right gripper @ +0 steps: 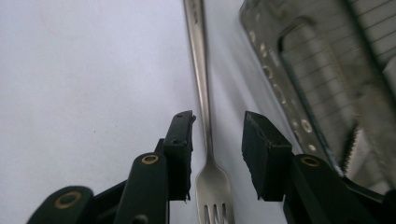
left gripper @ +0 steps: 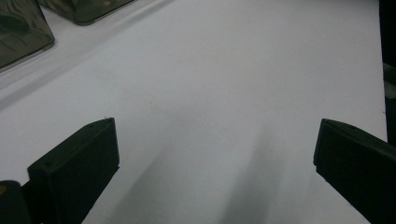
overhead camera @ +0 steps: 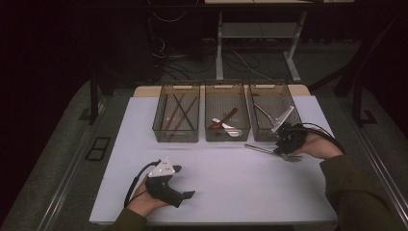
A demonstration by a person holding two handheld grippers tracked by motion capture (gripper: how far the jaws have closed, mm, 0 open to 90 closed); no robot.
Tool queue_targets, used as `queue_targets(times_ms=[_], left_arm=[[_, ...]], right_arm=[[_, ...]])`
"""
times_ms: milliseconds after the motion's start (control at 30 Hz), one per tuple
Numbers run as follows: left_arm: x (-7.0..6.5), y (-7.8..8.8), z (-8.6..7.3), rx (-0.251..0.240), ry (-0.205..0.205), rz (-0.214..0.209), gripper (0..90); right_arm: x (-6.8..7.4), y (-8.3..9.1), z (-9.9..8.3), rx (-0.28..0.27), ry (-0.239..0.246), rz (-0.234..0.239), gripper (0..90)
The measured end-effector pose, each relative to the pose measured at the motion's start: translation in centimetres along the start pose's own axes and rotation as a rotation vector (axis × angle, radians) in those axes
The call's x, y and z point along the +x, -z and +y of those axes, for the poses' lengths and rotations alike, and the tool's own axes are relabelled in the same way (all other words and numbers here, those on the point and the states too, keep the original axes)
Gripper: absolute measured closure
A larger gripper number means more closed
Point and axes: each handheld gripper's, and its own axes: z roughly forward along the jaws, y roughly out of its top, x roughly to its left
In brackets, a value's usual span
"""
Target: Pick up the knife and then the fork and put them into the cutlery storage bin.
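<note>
A metal fork [overhead camera: 262, 148] lies flat on the white board [overhead camera: 231, 187], just in front of the right-hand bin [overhead camera: 261, 134]. My right gripper [overhead camera: 284, 146] is low over it. In the right gripper view the fork [right gripper: 201, 70] runs between the two jaws, tines toward the camera and handle pointing away. The right gripper [right gripper: 218, 116] is open, with a gap showing on each side of the fork's neck. My left gripper [overhead camera: 184, 181] rests at the near left of the board. Its jaws stand wide apart, and the left gripper [left gripper: 215, 130] has nothing between them.
Three smoky see-through bins stand in a row at the far side. The left bin [overhead camera: 175, 135] holds chopsticks, the middle bin [overhead camera: 227, 136] holds spoons, and the right one holds a metal utensil. The right bin's wall [right gripper: 299, 93] is close beside the right jaw.
</note>
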Motion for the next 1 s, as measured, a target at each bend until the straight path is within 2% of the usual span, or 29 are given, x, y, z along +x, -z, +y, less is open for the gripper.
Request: queue_targets(times_ms=[200,400,467,633,833,1000], left_arm=[[0.0,0.0,0.0,0.001,0.000,-0.001,0.0],[0.0,0.0,0.0,0.001,0.001,-0.002,0.0],[0.0,0.0,0.0,0.003,-0.001,-0.002,0.0],[0.0,0.0,0.0,0.004,0.000,-0.002,0.0],[0.0,0.0,0.0,0.006,-0.001,-0.003,0.0],[0.0,0.0,0.0,0.005,-0.002,-0.004,0.0]], right_arm=[[0.0,-1.2,0.4,0.056,0.019,0.031,68.3],[0.1,-2.0,0.8,0.099,0.050,0.035,72.5],[0.1,-2.1,0.9,0.106,0.043,0.041,73.8],[0.1,-2.5,1.2,0.137,0.071,0.037,77.3],[0.1,-2.6,1.5,0.156,0.082,0.024,82.9],[0.2,-2.6,1.6,0.168,0.089,0.022,84.2]])
